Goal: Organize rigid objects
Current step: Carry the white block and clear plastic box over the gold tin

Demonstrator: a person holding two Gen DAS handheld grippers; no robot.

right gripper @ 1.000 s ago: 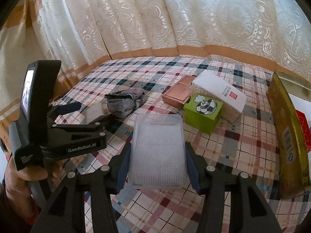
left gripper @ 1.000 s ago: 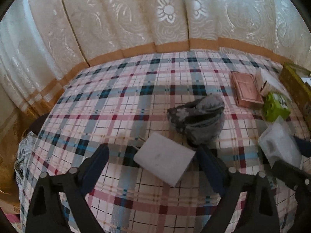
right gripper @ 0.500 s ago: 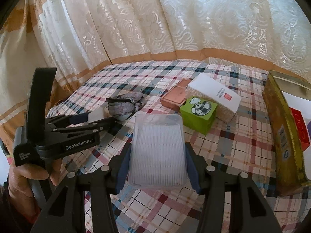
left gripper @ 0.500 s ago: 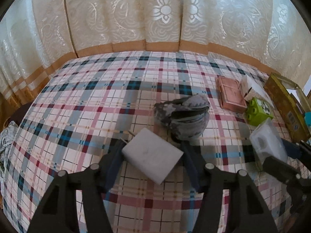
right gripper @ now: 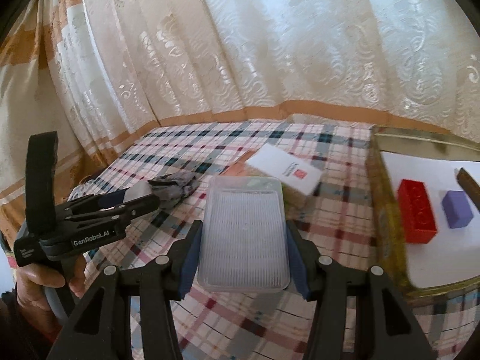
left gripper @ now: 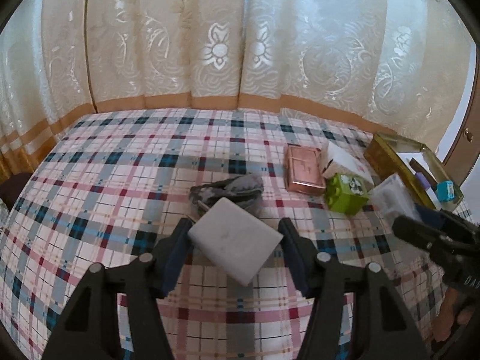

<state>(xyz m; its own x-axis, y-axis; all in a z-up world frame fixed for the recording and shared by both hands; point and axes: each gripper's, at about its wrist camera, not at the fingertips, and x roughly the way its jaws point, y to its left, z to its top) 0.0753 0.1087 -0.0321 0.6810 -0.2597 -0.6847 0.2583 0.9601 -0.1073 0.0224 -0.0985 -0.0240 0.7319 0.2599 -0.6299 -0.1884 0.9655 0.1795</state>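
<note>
My left gripper [left gripper: 235,235] is shut on a flat white block [left gripper: 235,240] and holds it above the plaid cloth; it also shows in the right wrist view [right gripper: 132,201]. My right gripper [right gripper: 243,237] is shut on a clear ribbed plastic box [right gripper: 243,238], lifted above the cloth left of the gold tray [right gripper: 387,219]. The tray holds a red brick [right gripper: 416,214] and a purple block [right gripper: 457,209] on white lining. On the cloth lie a pink box [left gripper: 303,172], a green box [left gripper: 346,192] and a white box [right gripper: 285,172].
A grey crumpled cloth [left gripper: 229,189] lies just beyond the white block. Lace curtains hang behind the plaid-covered table [left gripper: 120,180]. The right gripper and its clear box [left gripper: 393,198] show at the right edge of the left wrist view.
My left gripper has closed on the white block and lifted it. My right gripper has carried the clear box up and to the right, toward the gold tray.
</note>
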